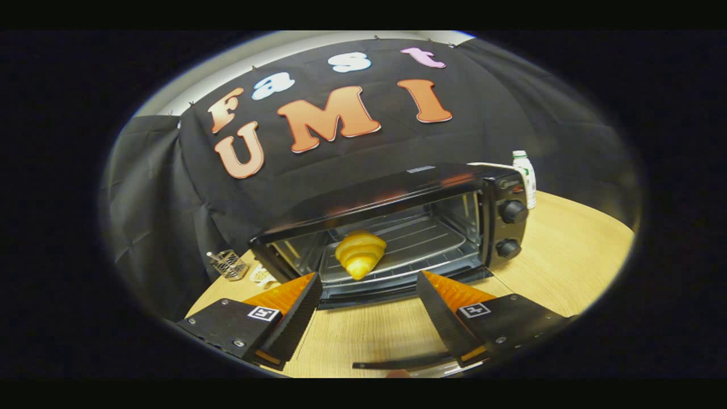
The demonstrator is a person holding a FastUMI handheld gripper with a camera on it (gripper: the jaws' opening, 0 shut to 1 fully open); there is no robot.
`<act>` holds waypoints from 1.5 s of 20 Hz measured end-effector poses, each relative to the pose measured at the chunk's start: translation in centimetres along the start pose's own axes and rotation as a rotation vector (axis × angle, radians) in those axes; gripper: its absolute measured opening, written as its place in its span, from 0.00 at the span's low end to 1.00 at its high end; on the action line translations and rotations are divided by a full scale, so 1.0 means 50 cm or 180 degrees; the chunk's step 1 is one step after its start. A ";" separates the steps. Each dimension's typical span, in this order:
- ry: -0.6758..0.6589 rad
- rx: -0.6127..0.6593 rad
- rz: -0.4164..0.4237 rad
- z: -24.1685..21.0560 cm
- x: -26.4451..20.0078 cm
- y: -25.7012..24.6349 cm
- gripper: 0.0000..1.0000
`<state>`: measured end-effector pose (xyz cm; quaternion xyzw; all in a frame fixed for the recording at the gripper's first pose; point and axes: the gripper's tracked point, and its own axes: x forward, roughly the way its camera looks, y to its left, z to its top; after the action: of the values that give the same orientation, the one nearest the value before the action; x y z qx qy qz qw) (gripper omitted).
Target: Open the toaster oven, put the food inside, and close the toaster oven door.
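Note:
The black toaster oven (409,184) stands on the wooden table with its door folded down toward me. The door's handle (397,361) lies low between my fingers. A golden croissant (359,253) rests inside on the oven's tray (426,238), towards the left of the cavity. My gripper (369,278) is open just in front of the oven's mouth, above the lowered door. Its fingers hold nothing, and the croissant sits a little beyond the fingertips.
Two knobs (513,211) sit on the oven's right panel. A white bottle (525,175) stands behind the oven's right corner. A small wire basket (230,264) and a small white item (262,276) lie left of the oven. Bare wooden table (568,255) stretches to the right.

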<state>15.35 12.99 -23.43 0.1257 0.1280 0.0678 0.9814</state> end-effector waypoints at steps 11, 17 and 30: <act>0.0280 -0.0976 -0.0402 -0.141 -0.159 -0.115 0.99; 0.0626 -0.1003 -0.0349 -0.228 -0.172 -0.118 1.00; 0.0701 -0.0900 -0.0379 -0.218 -0.145 -0.108 1.00</act>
<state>6.00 9.11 -33.36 -0.0294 0.2311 0.0403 0.9717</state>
